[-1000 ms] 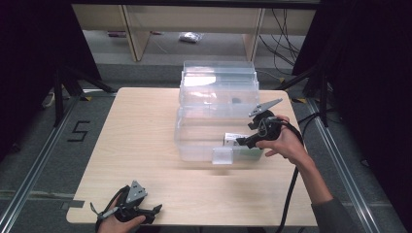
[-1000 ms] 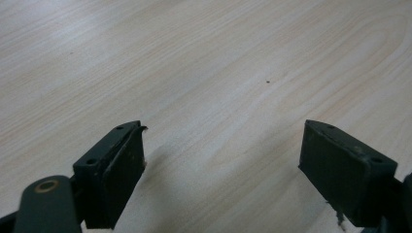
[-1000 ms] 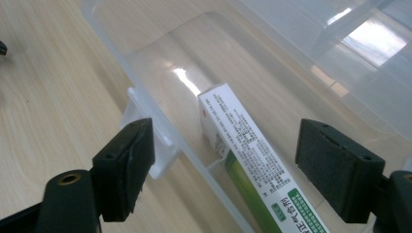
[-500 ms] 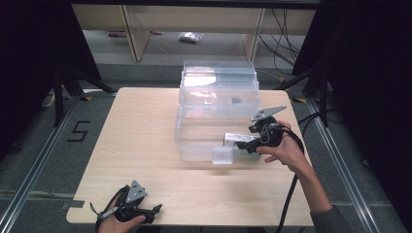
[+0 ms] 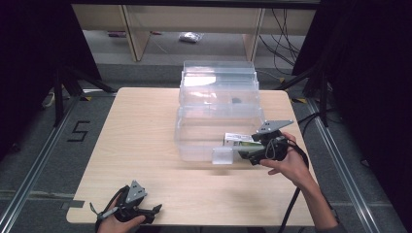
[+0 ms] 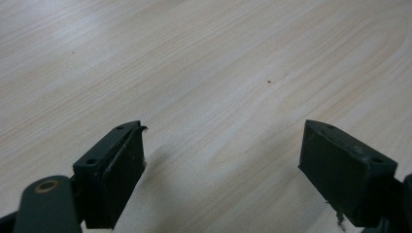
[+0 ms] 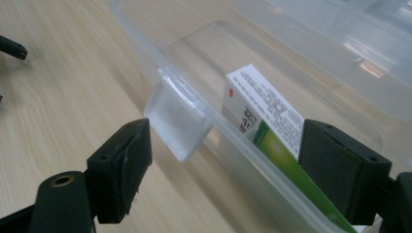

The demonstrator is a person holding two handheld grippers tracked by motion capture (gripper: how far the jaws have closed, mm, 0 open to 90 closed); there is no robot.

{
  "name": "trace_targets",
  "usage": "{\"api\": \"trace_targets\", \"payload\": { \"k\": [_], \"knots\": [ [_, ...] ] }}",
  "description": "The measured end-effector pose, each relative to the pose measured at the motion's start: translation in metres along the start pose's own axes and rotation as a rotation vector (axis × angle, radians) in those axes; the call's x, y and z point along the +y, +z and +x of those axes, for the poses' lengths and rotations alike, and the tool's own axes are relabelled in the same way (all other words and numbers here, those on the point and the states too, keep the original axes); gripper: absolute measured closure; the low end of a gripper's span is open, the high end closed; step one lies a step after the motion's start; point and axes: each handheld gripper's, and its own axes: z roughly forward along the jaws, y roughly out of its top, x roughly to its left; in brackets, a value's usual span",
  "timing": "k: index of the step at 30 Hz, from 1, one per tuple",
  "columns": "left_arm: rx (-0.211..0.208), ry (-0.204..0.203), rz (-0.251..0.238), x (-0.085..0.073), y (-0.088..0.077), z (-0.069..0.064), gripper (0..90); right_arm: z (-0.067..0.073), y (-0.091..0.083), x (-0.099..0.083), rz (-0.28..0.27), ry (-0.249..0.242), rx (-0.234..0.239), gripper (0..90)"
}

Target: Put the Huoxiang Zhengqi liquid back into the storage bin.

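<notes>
Carton (image 7: 265, 114) lies inside clear bin (image 7: 194, 63), just beyond wide-open right tool (image 7: 221, 165) straddling the bin's wall.

Right gripper (image 5: 245, 154) jaws spread wide astride the clear bin's (image 5: 194, 145) front wall; left gripper (image 5: 150, 211) gaping, well apart from bin.

A small white and green carton (image 7: 265, 119) with printed text and a code lies inside the clear plastic container (image 5: 194, 141), tilted against its near wall. The container stands open on the wooden surface (image 5: 141, 126); a clear latch tab (image 7: 177, 119) hangs from its rim.
</notes>
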Motion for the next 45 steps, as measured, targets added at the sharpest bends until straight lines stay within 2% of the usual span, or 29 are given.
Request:
{"api": "trace_targets", "payload": {
  "k": [1, 2, 3, 5, 7, 11, 15, 16, 17, 19, 21, 22, 23, 26, 27, 28, 30, 31, 32, 33, 34, 35, 36, 37, 38, 41, 42, 44, 45],
  "knots": [
    [-0.003, 0.008, 0.003, 0.000, -0.001, 0.000, 15.9, 0.002, 0.001, -0.005, -0.009, 0.008, -0.005, 21.1],
    [0.006, 0.012, 0.005, 0.000, 0.000, 0.000, 15.9, 0.003, -0.001, -0.007, 0.010, 0.010, -0.004, 21.0],
    [-0.001, 0.030, 0.019, 0.001, -0.003, 0.001, 15.9, 0.005, -0.001, -0.011, -0.003, 0.023, -0.020, 21.1],
    [0.006, 0.029, 0.009, 0.001, -0.002, 0.001, 15.9, 0.006, -0.002, -0.016, 0.003, 0.012, -0.020, 21.1],
    [0.001, 0.033, 0.012, 0.001, -0.002, 0.001, 15.9, 0.008, -0.002, -0.021, 0.001, 0.023, -0.018, 21.0],
    [0.004, 0.031, 0.011, 0.001, -0.002, 0.001, 15.9, 0.016, -0.001, -0.024, -0.004, 0.028, -0.024, 21.0],
    [0.004, 0.030, 0.002, 0.001, -0.002, 0.001, 15.9, 0.022, -0.001, -0.024, -0.012, 0.009, -0.029, 20.9],
    [0.004, 0.030, 0.010, 0.001, -0.002, 0.001, 15.9, 0.027, 0.000, -0.024, -0.035, -0.004, -0.035, 20.9],
    [0.003, 0.033, 0.012, 0.001, -0.002, 0.001, 15.9, 0.028, 0.001, -0.024, -0.032, -0.007, -0.045, 20.9],
    [0.001, 0.027, 0.006, 0.001, -0.003, 0.000, 15.9, 0.029, 0.002, -0.025, -0.034, -0.009, -0.030, 20.9],
    [-0.006, 0.033, 0.003, 0.001, -0.003, 0.001, 15.9, 0.031, 0.001, -0.027, -0.038, 0.015, -0.038, 20.7],
    [-0.005, 0.029, 0.001, 0.001, -0.003, 0.001, 15.8, 0.031, 0.001, -0.028, -0.042, 0.001, -0.040, 20.8],
    [0.002, 0.029, 0.001, 0.001, -0.003, 0.001, 15.8, 0.032, 0.001, -0.028, -0.047, 0.012, -0.040, 20.8],
    [0.003, 0.030, 0.001, 0.001, -0.002, 0.001, 15.8, 0.033, 0.001, -0.031, -0.058, -0.004, -0.040, 20.8],
    [0.000, 0.026, -0.002, 0.001, -0.002, 0.001, 15.8, 0.039, 0.002, -0.035, -0.046, 0.022, -0.031, 20.8],
    [-0.005, 0.029, 0.002, 0.001, -0.003, 0.000, 15.9, 0.040, 0.002, -0.036, -0.044, -0.001, -0.027, 20.8],
    [0.001, 0.031, 0.002, 0.001, -0.002, 0.001, 15.9, 0.041, 0.003, -0.038, -0.035, 0.002, -0.018, 20.9],
    [0.004, 0.031, 0.003, 0.001, -0.002, 0.001, 15.9, 0.041, 0.004, -0.040, -0.051, -0.019, -0.016, 21.0],
    [0.004, 0.029, 0.002, 0.000, -0.002, 0.001, 15.8, 0.045, 0.004, -0.045, -0.049, -0.005, -0.029, 20.9],
    [0.005, 0.030, 0.005, 0.000, -0.002, 0.001, 15.9, 0.047, 0.004, -0.051, -0.056, 0.001, -0.018, 21.1],
    [0.001, 0.022, 0.001, 0.000, -0.002, 0.001, 15.9, 0.049, 0.003, -0.055, -0.056, 0.030, -0.021, 21.2],
    [0.004, 0.035, 0.011, 0.000, -0.002, 0.002, 15.8, 0.048, 0.003, -0.058, -0.073, 0.001, -0.028, 21.1],
    [0.009, 0.024, 0.012, 0.001, -0.001, 0.002, 15.9, 0.048, 0.003, -0.060, -0.074, -0.002, -0.020, 21.2],
    [0.009, 0.024, 0.012, 0.001, -0.001, 0.002, 15.8, 0.048, 0.003, -0.060, -0.074, -0.002, -0.020, 21.2],
    [-0.003, 0.031, 0.019, 0.001, -0.003, 0.001, 15.8, 0.050, 0.000, -0.067, -0.086, -0.008, -0.032, 21.2],
    [0.008, 0.029, 0.009, 0.000, -0.002, 0.002, 15.9, 0.051, -0.001, -0.073, -0.087, 0.019, -0.018, 21.1],
    [0.005, 0.028, 0.006, 0.000, -0.001, 0.002, 15.8, 0.049, -0.001, -0.074, -0.095, 0.001, -0.034, 21.0],
    [0.008, 0.028, 0.006, 0.000, -0.002, 0.002, 15.8, 0.050, -0.001, -0.077, -0.088, 0.016, -0.031, 21.1],
    [0.008, 0.028, 0.005, 0.000, -0.002, 0.002, 15.8, 0.051, 0.000, -0.082, -0.074, 0.037, -0.014, 21.0]
  ]
}}
